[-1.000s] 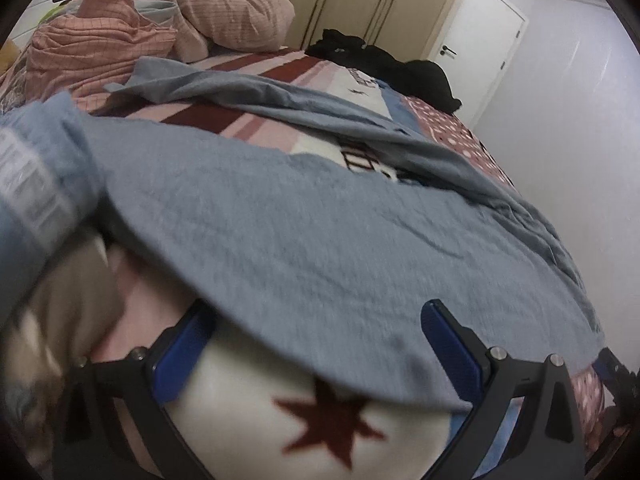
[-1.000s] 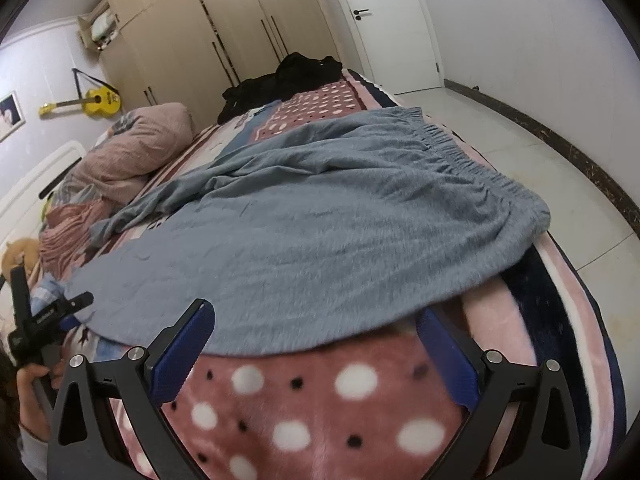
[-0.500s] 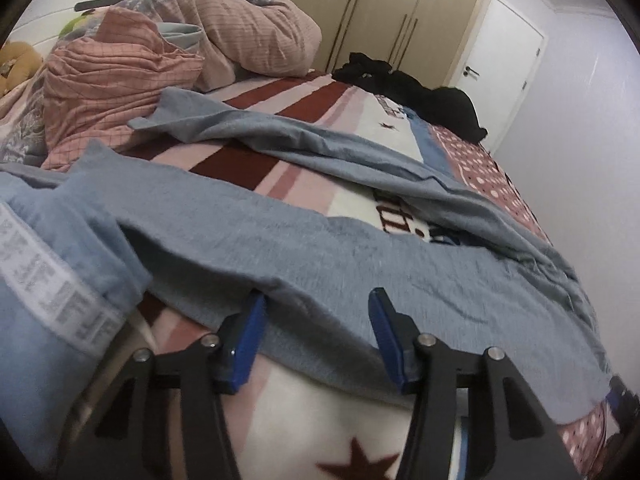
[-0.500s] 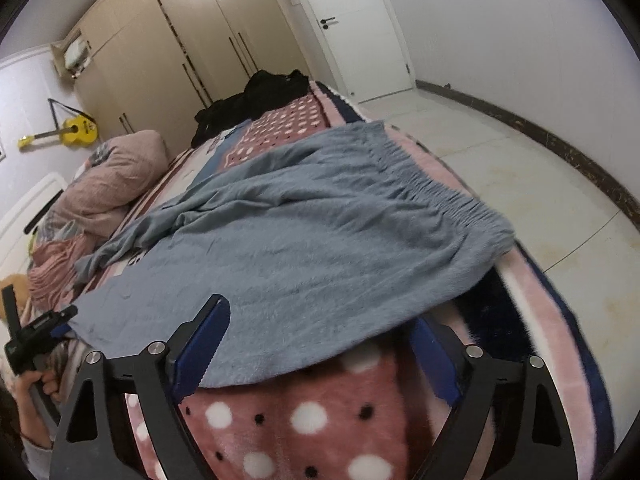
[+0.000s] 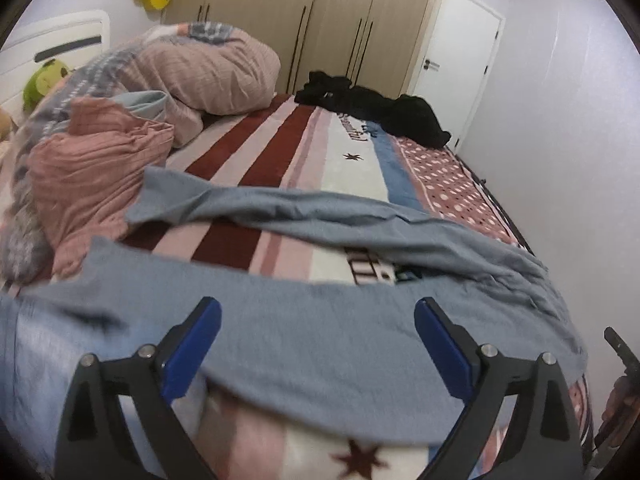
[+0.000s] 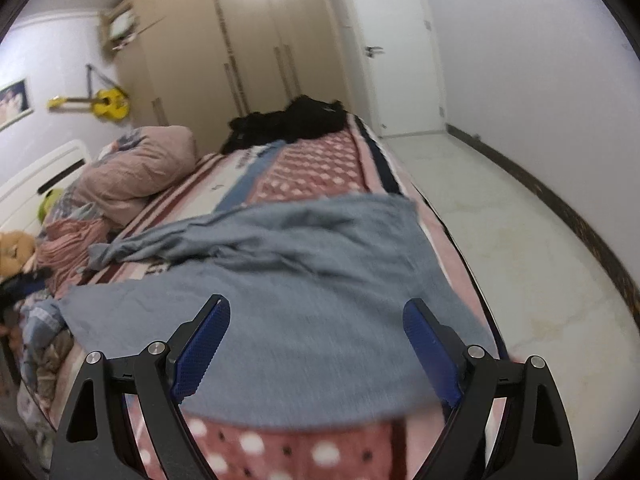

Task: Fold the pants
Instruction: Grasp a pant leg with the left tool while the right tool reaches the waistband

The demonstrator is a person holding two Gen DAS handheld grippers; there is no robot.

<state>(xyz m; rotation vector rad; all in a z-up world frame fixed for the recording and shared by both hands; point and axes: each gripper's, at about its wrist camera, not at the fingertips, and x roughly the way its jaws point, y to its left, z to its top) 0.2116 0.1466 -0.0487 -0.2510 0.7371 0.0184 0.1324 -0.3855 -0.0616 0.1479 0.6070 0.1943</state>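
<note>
Grey-blue pants [image 5: 320, 344] lie spread across the patterned bed blanket [image 5: 304, 148], legs pointing at the pillows, the far leg [image 5: 256, 204] creased and angled away. My left gripper [image 5: 318, 308] hovers above the near leg; its jaws are opening wide, the cloth lies under the gap, and the pads do not touch it. In the right wrist view the pants [image 6: 300, 276] reach the bed's right edge. My right gripper [image 6: 317, 304] stands open above the waist end, with cloth below the gap and not pinched.
A pink duvet [image 5: 100, 168] and a rolled quilt [image 5: 208, 76] are piled at the headboard. Black clothes [image 6: 288, 120] lie at the far end of the bed. Pale floor [image 6: 520, 260] runs along the right side. Wardrobes [image 6: 240, 52] and a door [image 6: 392, 48] stand behind.
Both grippers have risen and now look down on the pants from higher. The left jaws narrowed over the near leg's edge half a second ago and have spread wide again.
</note>
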